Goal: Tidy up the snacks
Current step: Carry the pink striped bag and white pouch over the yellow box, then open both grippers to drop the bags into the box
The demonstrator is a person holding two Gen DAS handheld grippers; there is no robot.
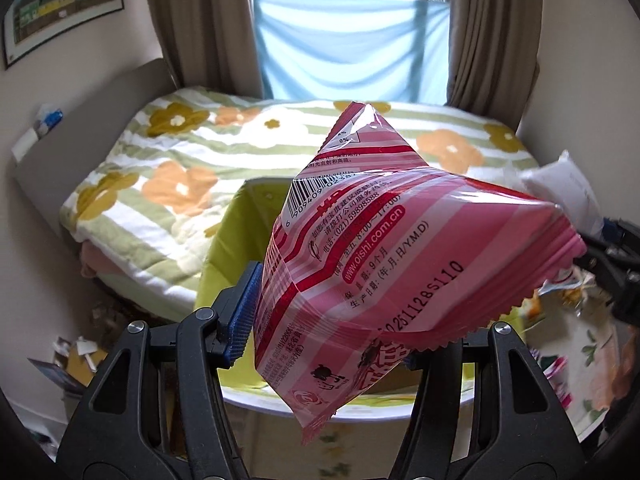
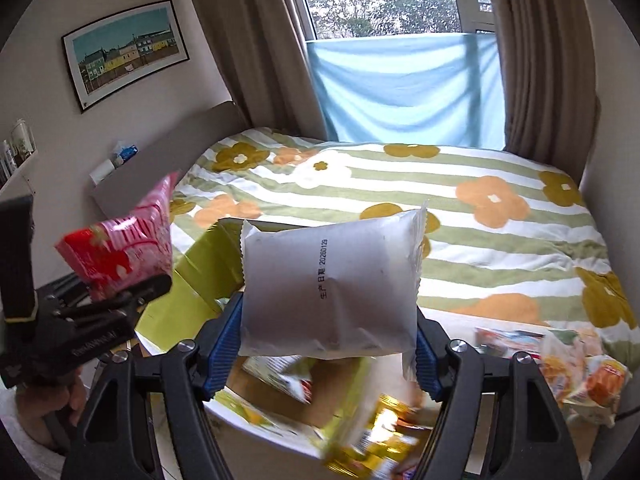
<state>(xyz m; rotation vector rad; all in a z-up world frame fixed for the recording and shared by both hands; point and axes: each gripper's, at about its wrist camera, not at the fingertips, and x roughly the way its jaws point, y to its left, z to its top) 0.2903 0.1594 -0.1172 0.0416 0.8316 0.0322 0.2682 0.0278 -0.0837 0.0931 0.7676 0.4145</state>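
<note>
The left gripper [image 1: 324,320] was clamped on a puffy pink-and-red striped plastic snack bag [image 1: 384,248], its blue ribbed pads pressed against the bag's sides, the jaws partway closed around it. The bag hung in the air above an open yellow-green cardboard box [image 1: 224,240] that stood on a white table [image 1: 360,412] just in front of a bed with a green-striped floral quilt [image 1: 168,168].

The right gripper [image 2: 328,336] gripped a plain white pillow-shaped snack packet [image 2: 328,280] between its pads in the same fashion — jaws roughly half closed, the packet upright and clear of the table. Below it the box's inside [image 2: 280,396] showed brown card and at least one packet with a printed wrapper, too blurred to identify. More orange-and-white snack bags [image 2: 580,376] lay loose on the table to the right — outside the box.
</note>
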